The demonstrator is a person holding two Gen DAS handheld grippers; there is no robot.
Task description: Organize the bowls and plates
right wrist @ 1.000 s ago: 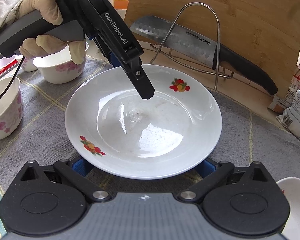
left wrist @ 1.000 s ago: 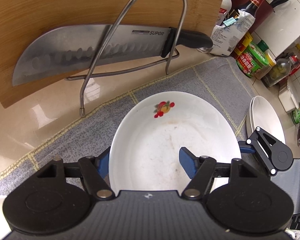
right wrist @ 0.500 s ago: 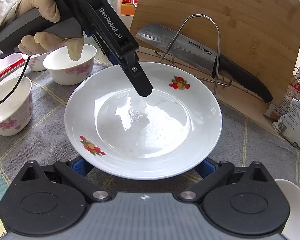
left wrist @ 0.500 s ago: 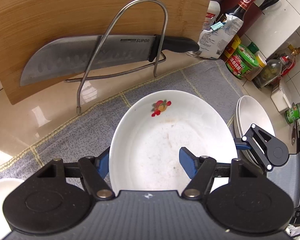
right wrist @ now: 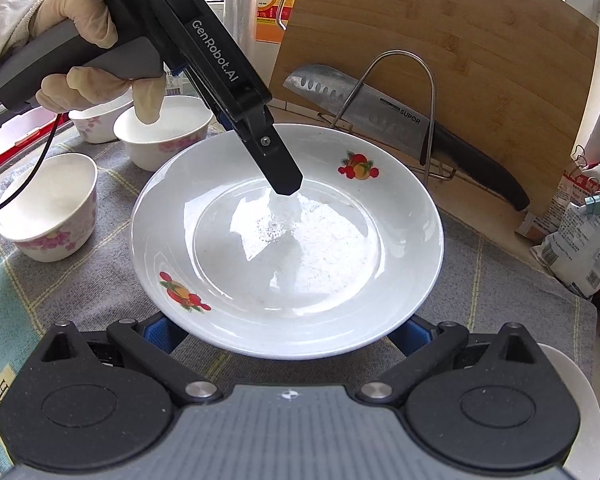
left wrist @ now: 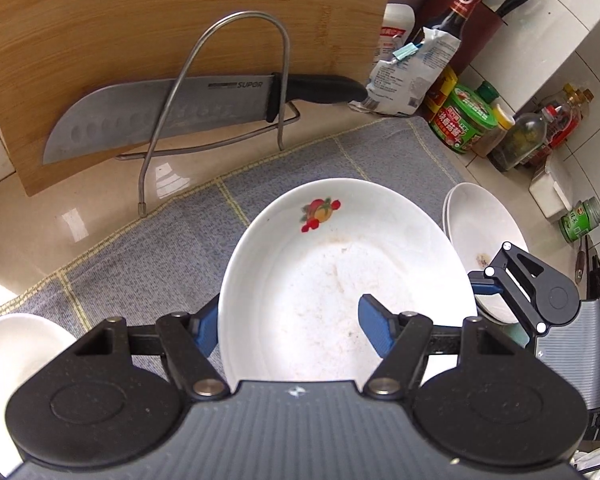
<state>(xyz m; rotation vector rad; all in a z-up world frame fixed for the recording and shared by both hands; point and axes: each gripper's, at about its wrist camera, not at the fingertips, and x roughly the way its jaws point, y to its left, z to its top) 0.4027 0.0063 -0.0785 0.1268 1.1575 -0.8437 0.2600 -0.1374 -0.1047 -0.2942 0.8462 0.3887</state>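
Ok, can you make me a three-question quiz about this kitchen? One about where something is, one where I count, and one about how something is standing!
1. Where is the knife?
A. lying in the plate
B. on the wire rack in front of the cutting board
C. inside a cup

2. How many fruit pictures are on the plate?
A. none
B. two
C. five

3. How do the flowery bowls stand?
A. upright, open side up
B. upside down
C. stacked inside each other

Answers:
1 B, the blade lies across the metal loop with the wooden board right behind it.
2 B, one picture sits on the far rim and one on the near rim.
3 A, you can look down into their white insides, and each stands on its own on the cloth.
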